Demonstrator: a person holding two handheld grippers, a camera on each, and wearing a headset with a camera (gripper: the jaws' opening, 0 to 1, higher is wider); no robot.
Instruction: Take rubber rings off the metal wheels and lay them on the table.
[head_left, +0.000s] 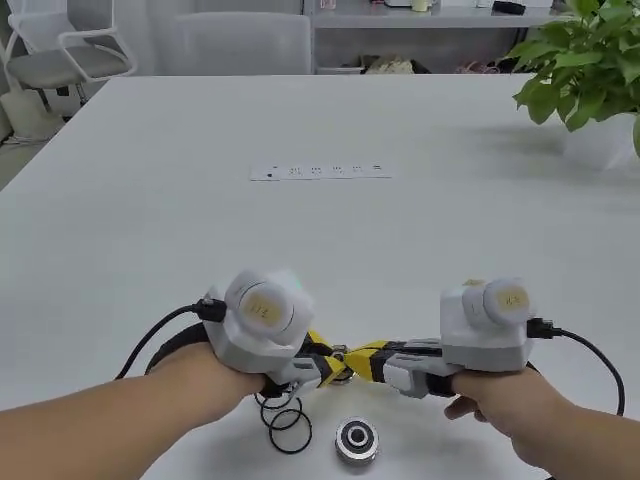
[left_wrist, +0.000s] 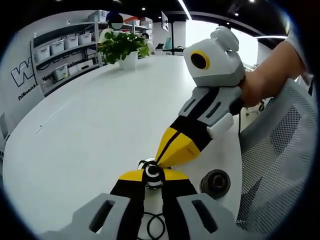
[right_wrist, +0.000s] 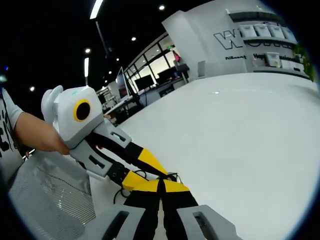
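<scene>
My left gripper is shut on a small metal wheel just above the table's near edge. My right gripper meets it tip to tip, shut on the black rubber ring at that wheel's rim. In the left gripper view the right gripper comes in from the upper right. In the right gripper view the left gripper comes in from the left. Two loose black rings lie on the table below the left gripper. A second metal wheel rests beside them.
A white power strip lies flat in the middle of the white table. A potted plant stands at the far right corner. Black cables trail from both grippers. A mesh chair back is close behind the near edge.
</scene>
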